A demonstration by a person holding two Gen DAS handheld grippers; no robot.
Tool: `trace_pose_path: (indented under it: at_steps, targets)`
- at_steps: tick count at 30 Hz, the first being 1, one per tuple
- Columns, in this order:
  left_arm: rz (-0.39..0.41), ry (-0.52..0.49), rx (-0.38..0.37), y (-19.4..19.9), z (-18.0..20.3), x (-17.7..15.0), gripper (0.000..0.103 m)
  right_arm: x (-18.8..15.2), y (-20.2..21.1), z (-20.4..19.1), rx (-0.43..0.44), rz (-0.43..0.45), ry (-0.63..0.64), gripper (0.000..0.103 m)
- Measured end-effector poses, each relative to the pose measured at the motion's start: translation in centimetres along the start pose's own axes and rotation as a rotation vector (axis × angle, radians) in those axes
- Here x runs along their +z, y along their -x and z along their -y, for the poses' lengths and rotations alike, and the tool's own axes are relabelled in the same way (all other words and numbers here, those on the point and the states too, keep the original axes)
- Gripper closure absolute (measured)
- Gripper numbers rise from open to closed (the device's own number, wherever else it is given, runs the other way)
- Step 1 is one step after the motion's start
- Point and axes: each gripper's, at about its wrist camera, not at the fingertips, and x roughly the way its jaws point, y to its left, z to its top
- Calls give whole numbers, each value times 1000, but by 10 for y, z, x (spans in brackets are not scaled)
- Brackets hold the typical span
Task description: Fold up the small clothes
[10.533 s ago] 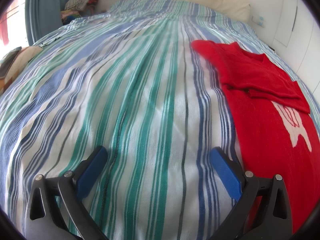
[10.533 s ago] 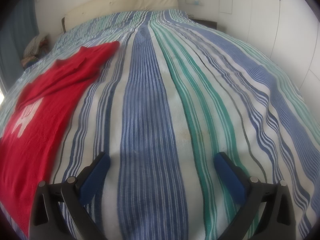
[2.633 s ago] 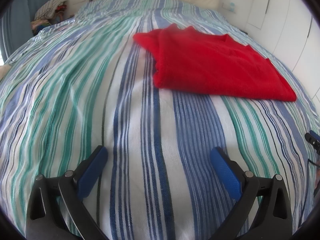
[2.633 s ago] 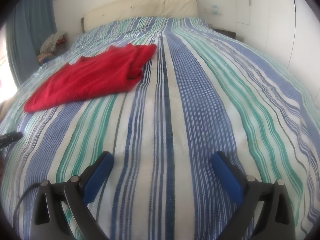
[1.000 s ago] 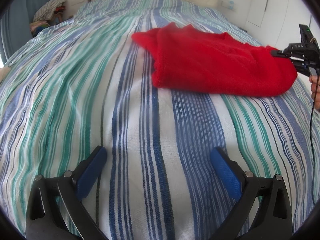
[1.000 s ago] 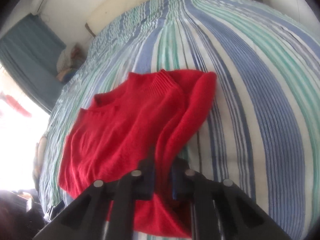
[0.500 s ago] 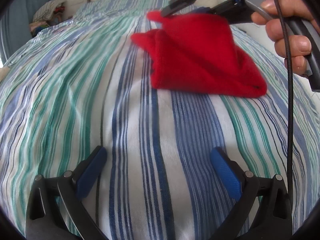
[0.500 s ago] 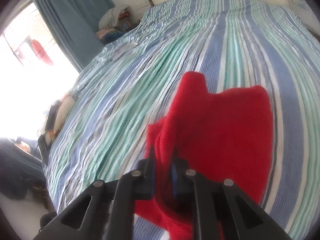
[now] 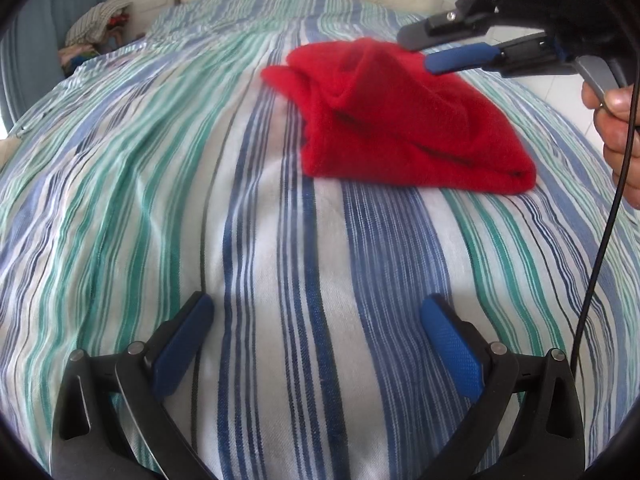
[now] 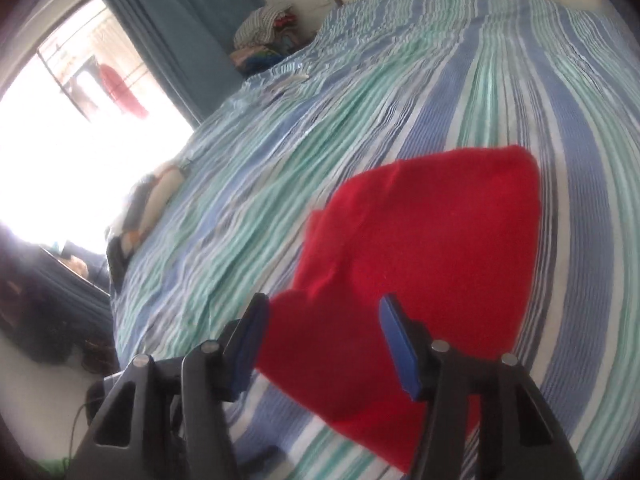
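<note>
Half a second ago the right gripper (image 10: 322, 314) was pinched shut on a fold of the red knitted sweater (image 9: 400, 120); now its blue-padded jaws are opening, the cloth dropped below them with the pads off it, and the sweater lies as a thicker folded bundle on the far right part of the blue, green and white striped bedspread (image 9: 280, 260). The left gripper (image 9: 316, 316) hangs unchanged over bare stripes at the near side, jaws spread wide with nothing between them. The right tool's black body reads "DAS" in pale letters; a hand (image 9: 616, 128) holds its handle
</note>
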Motion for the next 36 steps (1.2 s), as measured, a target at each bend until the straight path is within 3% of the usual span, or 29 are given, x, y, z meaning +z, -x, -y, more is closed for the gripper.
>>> trace_pose_path:
  at_steps: [1,6,9,14,18,23,26,29,34,36]
  targets:
    - [0,0,0,0,0,0,0,-5,-9,-6,-17,-30,36,66]
    - [2,4,-4,-1,0,1,0,-25,-69,-31,-51,-108,153,71]
    - [1,4,-5,0,0,1,0,-39,-82,-50,-91,-123,262,71]
    - [0,2,-2,0,0,1,0,-33,-50,-45,-74,-80,245,71]
    - [0,2,-3,0,0,1,0,-37,-7,-42,-72,32,218,53]
    - [-4,-5,8,-1,1,2,0,-65,25,-22,-148,109,176,52]
    - [-3,-7,12,-2,2,2,0,-79,21,8,-170,87,81,48]
    - [-2,-6,10,-2,2,2,0,-94,3,35,-139,21,-12,47]
    - [-1,-5,9,-1,2,2,0,-106,33,21,-139,116,6,46]
    - [-2,-6,11,-1,2,2,0,-117,50,11,-154,141,39,38]
